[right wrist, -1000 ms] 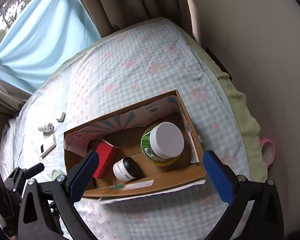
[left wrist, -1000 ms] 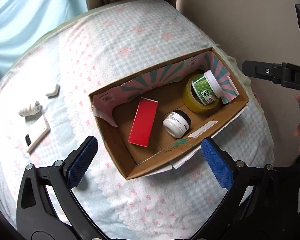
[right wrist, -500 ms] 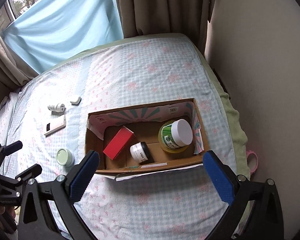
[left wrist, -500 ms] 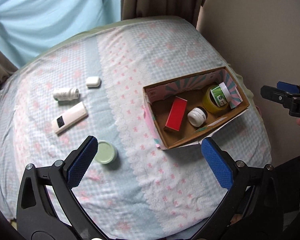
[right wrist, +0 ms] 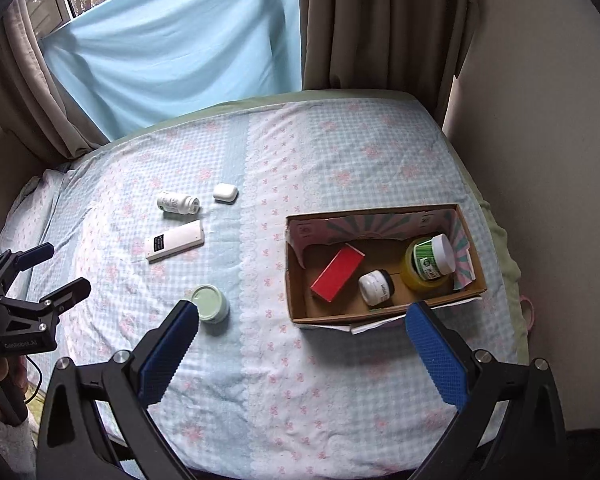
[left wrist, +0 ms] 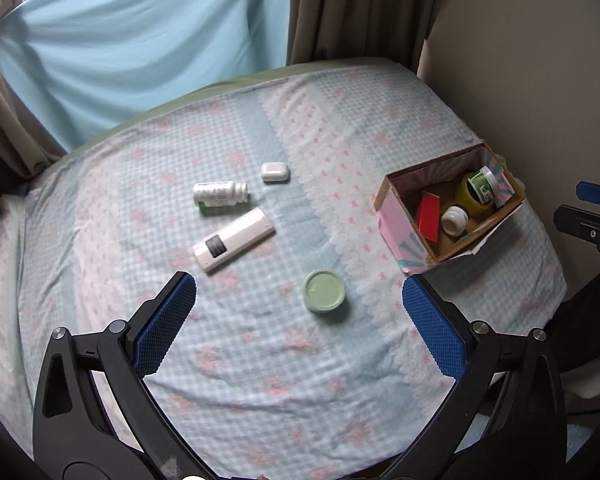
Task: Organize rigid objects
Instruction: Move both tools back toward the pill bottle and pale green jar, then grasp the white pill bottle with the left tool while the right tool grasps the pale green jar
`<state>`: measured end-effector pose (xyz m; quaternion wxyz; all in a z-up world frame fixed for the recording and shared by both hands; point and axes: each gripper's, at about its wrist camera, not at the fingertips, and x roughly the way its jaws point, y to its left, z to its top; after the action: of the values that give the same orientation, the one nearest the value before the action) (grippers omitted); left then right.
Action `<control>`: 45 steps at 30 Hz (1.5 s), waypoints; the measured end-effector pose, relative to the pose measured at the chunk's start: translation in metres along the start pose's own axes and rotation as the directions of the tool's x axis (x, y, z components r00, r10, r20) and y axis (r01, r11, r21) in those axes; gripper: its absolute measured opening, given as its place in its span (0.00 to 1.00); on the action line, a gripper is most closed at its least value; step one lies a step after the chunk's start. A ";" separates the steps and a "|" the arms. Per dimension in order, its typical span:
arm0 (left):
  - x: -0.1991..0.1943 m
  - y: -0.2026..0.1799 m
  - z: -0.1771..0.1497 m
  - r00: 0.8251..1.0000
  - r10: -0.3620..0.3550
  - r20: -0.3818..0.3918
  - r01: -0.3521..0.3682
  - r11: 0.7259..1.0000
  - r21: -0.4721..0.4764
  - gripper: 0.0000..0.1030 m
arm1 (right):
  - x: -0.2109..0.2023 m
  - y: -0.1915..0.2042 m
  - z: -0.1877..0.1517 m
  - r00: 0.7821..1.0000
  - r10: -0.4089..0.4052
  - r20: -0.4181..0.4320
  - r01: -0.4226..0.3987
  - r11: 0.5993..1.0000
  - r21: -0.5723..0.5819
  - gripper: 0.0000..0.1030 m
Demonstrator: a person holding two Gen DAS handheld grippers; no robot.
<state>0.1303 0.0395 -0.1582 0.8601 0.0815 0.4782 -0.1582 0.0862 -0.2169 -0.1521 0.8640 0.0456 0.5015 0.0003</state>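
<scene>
My left tongs (left wrist: 299, 312) hang with their pads wide apart and empty above the bed (left wrist: 260, 380); a pale green jar (left wrist: 324, 291) stands between them, just ahead. My right tongs (right wrist: 302, 344) are also spread and empty, with the cardboard box (right wrist: 296, 300) just ahead. In the box lie a red carton (right wrist: 337, 274), a small white jar (right wrist: 376, 288) and a green-labelled tub (right wrist: 432, 264). A white remote (left wrist: 234, 239), a pill bottle (left wrist: 220, 194) and an earbud case (left wrist: 275, 172) lie farther off on the bed.

The left gripper (right wrist: 40, 268) body reads "GenRobot.AI" in small white letters. Labels on the jars in the box (right wrist: 384, 312) are too small to read.
</scene>
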 end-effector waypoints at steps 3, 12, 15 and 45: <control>-0.004 0.038 -0.003 1.000 -0.014 0.006 0.014 0.999 0.040 1.00 | 0.008 0.037 -0.009 1.000 -0.008 -0.026 0.009 1.000 0.030 1.00; 0.030 0.125 0.013 0.998 -0.038 -0.041 0.047 0.970 0.239 1.00 | 0.048 0.120 -0.026 0.996 -0.013 -0.093 0.027 0.989 0.147 1.00; 0.056 0.136 0.028 0.997 -0.036 -0.071 0.057 0.943 0.327 1.00 | 0.069 0.135 -0.029 0.992 -0.010 -0.122 0.032 0.984 0.177 1.00; 0.398 0.103 0.074 0.890 0.122 -0.440 0.395 0.274 0.877 0.85 | 0.313 0.145 -0.068 0.962 -0.152 -0.225 0.223 0.917 0.332 0.95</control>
<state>0.4216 0.0376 -0.4573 0.4941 0.5669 0.4671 -0.4651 0.1889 -0.0527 -0.4452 0.7842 0.1515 0.5776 -0.1687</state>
